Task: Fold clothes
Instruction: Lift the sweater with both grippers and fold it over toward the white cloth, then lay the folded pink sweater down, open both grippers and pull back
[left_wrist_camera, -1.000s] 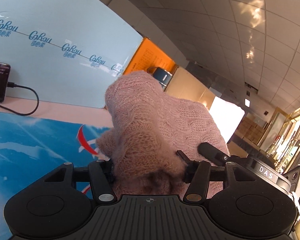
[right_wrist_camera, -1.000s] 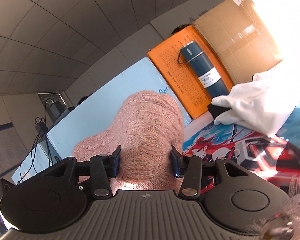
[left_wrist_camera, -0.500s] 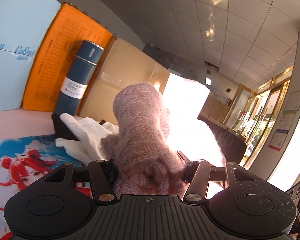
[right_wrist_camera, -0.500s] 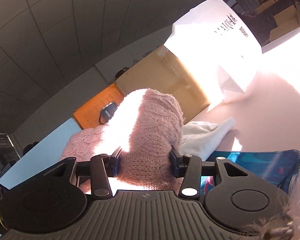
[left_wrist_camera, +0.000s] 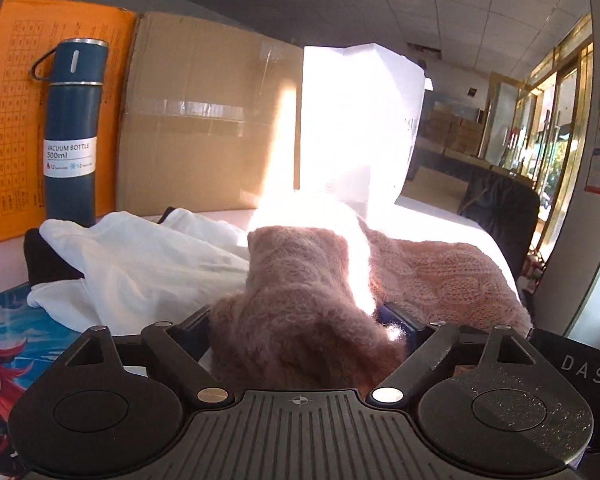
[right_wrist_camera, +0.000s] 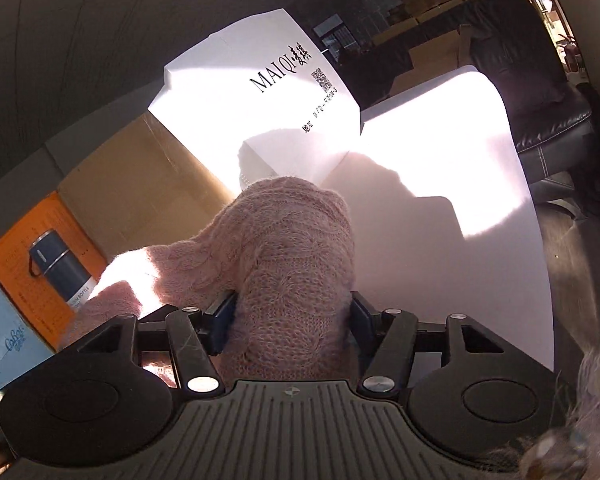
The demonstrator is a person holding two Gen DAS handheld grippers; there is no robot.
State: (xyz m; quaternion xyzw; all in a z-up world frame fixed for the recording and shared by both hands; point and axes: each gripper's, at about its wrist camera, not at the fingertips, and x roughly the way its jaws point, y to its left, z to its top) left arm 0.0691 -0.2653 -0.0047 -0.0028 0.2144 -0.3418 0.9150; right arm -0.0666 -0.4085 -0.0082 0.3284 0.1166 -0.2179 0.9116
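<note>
A pink knitted sweater (left_wrist_camera: pixel 432 272) lies bunched on the table to the right of a white garment (left_wrist_camera: pixel 148 264). My left gripper (left_wrist_camera: pixel 300 320) has a thick fold of it between its jaws, which are opening wide and stand loose around the wool. In the right wrist view the same sweater (right_wrist_camera: pixel 292 240) rises in a hump between the jaws of my right gripper (right_wrist_camera: pixel 290 312). These are opening too, and a small gap shows at the left pad.
A blue vacuum bottle (left_wrist_camera: pixel 72 132) stands before an orange box (left_wrist_camera: pixel 12 120), with a cardboard box (left_wrist_camera: pixel 204 120) and a white box (right_wrist_camera: pixel 260 112) behind the clothes. A black garment (left_wrist_camera: pixel 44 256) lies under the white one. A printed mat (left_wrist_camera: pixel 16 336) covers the near-left table; a black chair (right_wrist_camera: pixel 540 100) is beyond the sunlit table (right_wrist_camera: pixel 440 200).
Both grippers swung right with the sweater, from the light blue board past the bottle to the boxes, and came lower. Both pairs of jaws have widened around the wool.
</note>
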